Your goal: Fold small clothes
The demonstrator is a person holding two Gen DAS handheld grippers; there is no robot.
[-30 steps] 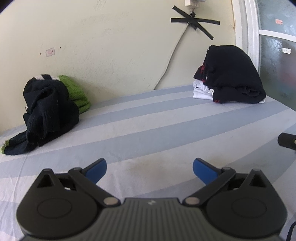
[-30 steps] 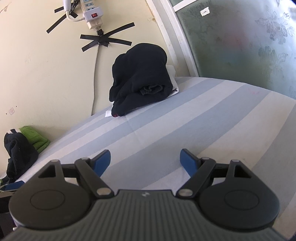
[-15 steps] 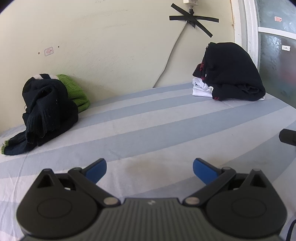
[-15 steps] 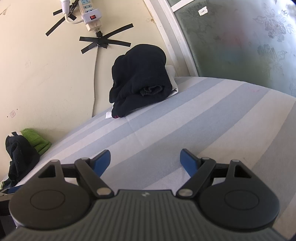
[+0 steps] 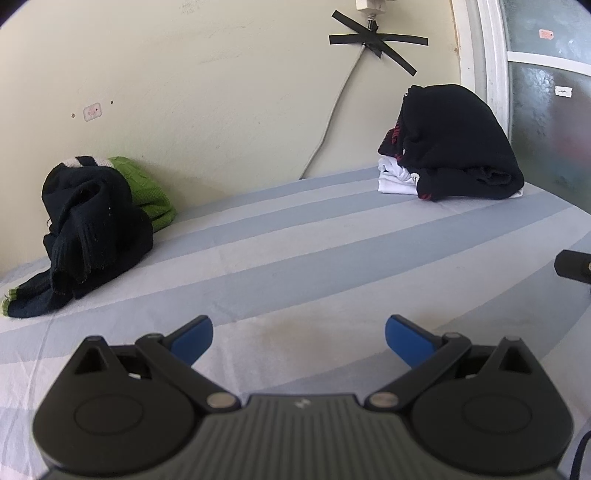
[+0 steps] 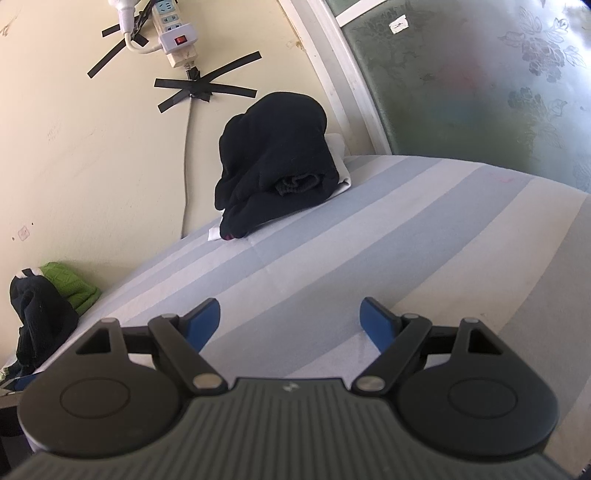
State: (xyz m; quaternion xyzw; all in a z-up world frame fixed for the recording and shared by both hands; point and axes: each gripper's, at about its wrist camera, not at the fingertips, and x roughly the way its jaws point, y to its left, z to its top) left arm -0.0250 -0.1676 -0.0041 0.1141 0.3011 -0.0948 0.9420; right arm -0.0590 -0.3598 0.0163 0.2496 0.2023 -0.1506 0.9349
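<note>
A crumpled black garment (image 5: 88,225) with a green cuff lies at the far left of the striped bed, leaning on a green knit piece (image 5: 147,188). At the far right a folded black garment (image 5: 458,147) rests on folded white cloth (image 5: 393,181). My left gripper (image 5: 298,338) hovers open over the bare sheet, well short of both piles. My right gripper (image 6: 290,320) is also open with nothing between its fingers; the folded black stack (image 6: 277,162) lies ahead of it and the crumpled pile (image 6: 37,314) at its far left.
The blue and white striped sheet (image 5: 295,251) covers the bed up to a cream wall. A power strip (image 6: 173,33) and its cable are taped to the wall. A frosted window (image 6: 480,81) stands at the right. The other gripper's edge (image 5: 574,266) shows at the right.
Both grippers shifted only slightly; the piles slid a little lower in the right wrist view. The jaws stayed open and no cloth moved.
</note>
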